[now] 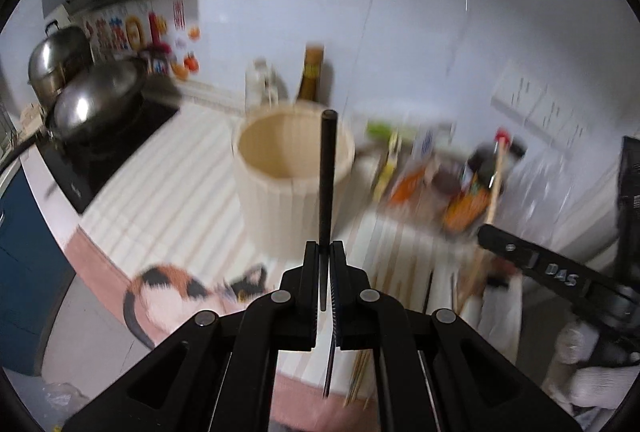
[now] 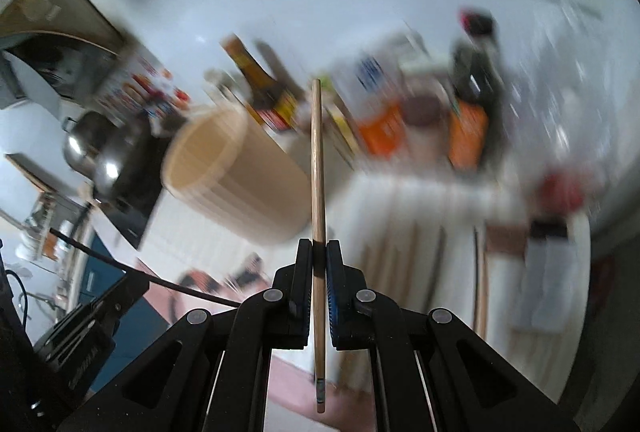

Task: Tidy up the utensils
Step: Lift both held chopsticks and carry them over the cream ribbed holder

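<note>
Striped cloth (image 1: 168, 191) under ribbed beige cylinder (image 1: 292, 171); left gripper (image 1: 325, 252) clamps black chopstick (image 1: 327, 167), right gripper (image 2: 319, 250) wooden chopstick (image 2: 318, 159)

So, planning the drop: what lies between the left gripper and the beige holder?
Only bare striped mat, seen in the left wrist view; the left gripper holds a black chopstick pointing toward the beige holder.

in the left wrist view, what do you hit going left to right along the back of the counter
steel pot → wok → clear jar → brown bottle → dark bottle with a red cap. The beige tub stands in front of the jar and brown bottle, so it is left out of the order.
</note>
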`<state>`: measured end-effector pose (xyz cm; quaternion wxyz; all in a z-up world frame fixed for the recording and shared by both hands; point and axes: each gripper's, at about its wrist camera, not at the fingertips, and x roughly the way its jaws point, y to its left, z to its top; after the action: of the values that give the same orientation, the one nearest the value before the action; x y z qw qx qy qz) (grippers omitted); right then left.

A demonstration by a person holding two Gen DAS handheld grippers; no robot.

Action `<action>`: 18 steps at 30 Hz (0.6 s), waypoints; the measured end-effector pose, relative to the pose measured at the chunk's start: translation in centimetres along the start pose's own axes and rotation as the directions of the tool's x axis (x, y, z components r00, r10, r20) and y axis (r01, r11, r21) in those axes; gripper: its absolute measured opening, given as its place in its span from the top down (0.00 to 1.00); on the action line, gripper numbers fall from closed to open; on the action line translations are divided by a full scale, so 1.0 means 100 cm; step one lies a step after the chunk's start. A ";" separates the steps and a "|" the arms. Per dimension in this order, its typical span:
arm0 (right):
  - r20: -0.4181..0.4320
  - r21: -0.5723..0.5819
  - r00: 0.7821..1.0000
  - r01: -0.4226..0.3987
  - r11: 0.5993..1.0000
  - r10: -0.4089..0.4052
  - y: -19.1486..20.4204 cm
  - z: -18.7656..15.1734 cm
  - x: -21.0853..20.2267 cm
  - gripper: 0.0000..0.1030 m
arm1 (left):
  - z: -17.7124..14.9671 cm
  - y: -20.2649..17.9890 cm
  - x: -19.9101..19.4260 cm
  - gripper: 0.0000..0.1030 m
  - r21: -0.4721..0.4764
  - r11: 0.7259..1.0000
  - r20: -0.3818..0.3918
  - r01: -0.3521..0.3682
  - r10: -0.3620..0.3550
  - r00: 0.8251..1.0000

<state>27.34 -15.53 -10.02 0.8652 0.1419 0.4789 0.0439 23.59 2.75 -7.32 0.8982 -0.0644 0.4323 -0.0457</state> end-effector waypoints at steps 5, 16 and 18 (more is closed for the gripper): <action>0.078 -0.039 0.995 -0.056 0.998 0.059 0.032 0.052 -0.011 0.94 | 0.051 0.007 -0.027 0.97 -0.022 1.000 0.101 0.002 0.000 0.995; 0.193 -0.097 0.974 -0.098 0.990 0.115 0.088 0.148 0.016 0.94 | 0.134 0.020 0.000 0.97 -0.042 0.995 0.137 -0.085 0.090 0.986; 0.190 -0.099 0.974 -0.105 0.990 0.122 0.090 0.155 0.035 0.93 | 0.139 0.028 0.019 0.97 -0.061 0.994 0.104 -0.092 0.098 0.990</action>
<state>42.83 -9.30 -2.54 0.9095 0.1341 0.3805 0.1003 35.74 6.31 -0.58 0.9190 -0.0713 0.3875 0.0126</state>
